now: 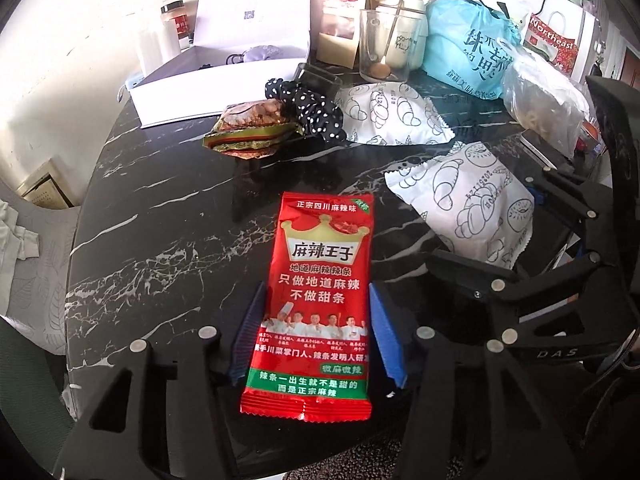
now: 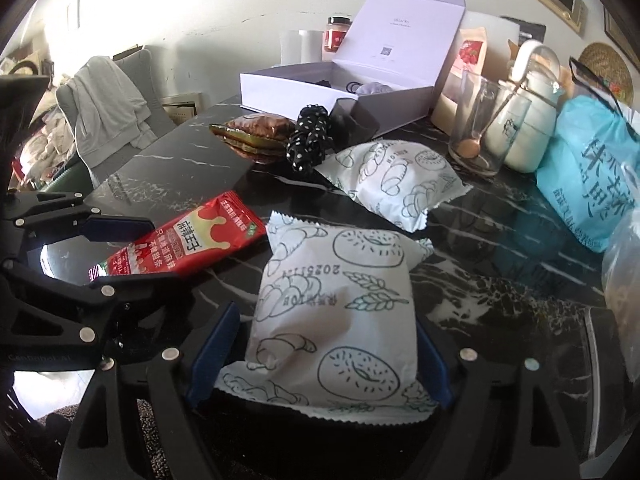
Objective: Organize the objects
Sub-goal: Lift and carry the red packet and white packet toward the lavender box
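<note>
— What was seen at the left gripper?

— A red snack packet was found lying flat on the black marble table, with its lower half set between the two blue pads. The pads were placed along the packet's long edges; whether they pressed on it or only lay against it could not be told.

— And at the right gripper?

— A white bread packet, printed with croissants and bagels, was framed by the blue fingers. The jaws were held wide, and the packet was seen resting on the table between them, with a little room at the sides.

— How were the two packets placed relative to each other?

— They were laid side by side, near the table's front edge, the red one to the left, and the top corner of the red one was seen just beside the white one.

— What else was noted?

— A second bread packet was seen farther back, beside a spotted black hair tie and a brown snack packet. Behind these an open white box and a drinking glass were seen.
</note>
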### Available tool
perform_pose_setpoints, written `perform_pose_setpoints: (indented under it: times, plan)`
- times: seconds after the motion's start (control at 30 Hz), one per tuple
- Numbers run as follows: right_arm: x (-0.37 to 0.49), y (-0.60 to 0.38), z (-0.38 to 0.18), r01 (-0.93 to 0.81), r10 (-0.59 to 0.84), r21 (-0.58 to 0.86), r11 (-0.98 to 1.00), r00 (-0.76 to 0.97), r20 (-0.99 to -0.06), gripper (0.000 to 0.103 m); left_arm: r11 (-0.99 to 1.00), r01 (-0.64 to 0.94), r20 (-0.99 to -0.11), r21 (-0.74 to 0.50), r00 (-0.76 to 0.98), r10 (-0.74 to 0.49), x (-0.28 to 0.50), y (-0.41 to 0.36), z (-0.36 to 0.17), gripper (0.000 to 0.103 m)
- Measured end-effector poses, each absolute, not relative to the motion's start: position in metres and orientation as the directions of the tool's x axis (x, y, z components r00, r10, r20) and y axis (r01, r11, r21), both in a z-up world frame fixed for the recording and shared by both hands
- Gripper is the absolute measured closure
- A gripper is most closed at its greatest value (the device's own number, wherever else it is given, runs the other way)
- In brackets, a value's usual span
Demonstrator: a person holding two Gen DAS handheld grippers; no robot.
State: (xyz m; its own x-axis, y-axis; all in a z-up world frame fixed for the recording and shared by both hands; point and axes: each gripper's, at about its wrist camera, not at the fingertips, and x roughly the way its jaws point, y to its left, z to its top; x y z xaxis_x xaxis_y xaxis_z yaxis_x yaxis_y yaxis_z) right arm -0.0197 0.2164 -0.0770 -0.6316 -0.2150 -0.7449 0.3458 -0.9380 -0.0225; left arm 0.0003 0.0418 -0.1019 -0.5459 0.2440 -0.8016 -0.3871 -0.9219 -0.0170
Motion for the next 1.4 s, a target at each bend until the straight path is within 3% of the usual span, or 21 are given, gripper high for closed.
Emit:
perform_pose_setpoints:
  times: [0.17,0.27,0.83,1.4]
  plan:
    - [-0.021,0.222,-0.075,0.339,-0.231,0.004,-0.941,-0.632,-0.739,0.041,-0.926,-0.373,-0.802,-0.056,-0.536,0.264,-0.003,0.038,-0.1,0.058]
    - [-0.022,0.224,-0.073,0.336,-0.238,0.019,-0.941,-0.625,-0.744,0.044,-0.927,-0.368,-0.806,-0.078,-0.525,0.276,-0.005,0.038,-0.099,0.058]
    - [-0.021,0.231,-0.056,0.343,-0.26,0.048,-0.938,-0.607,-0.752,0.047,-0.932,-0.339,-0.795,-0.129,-0.527,0.302,-0.007,0.029,-0.074,0.059]
    - [-0.027,0.215,0.017,0.393,-0.268,-0.017,-0.919,-0.656,-0.705,0.047,-0.934,-0.342,-0.722,-0.105,-0.619,0.308,-0.021,0.021,0.005,0.059]
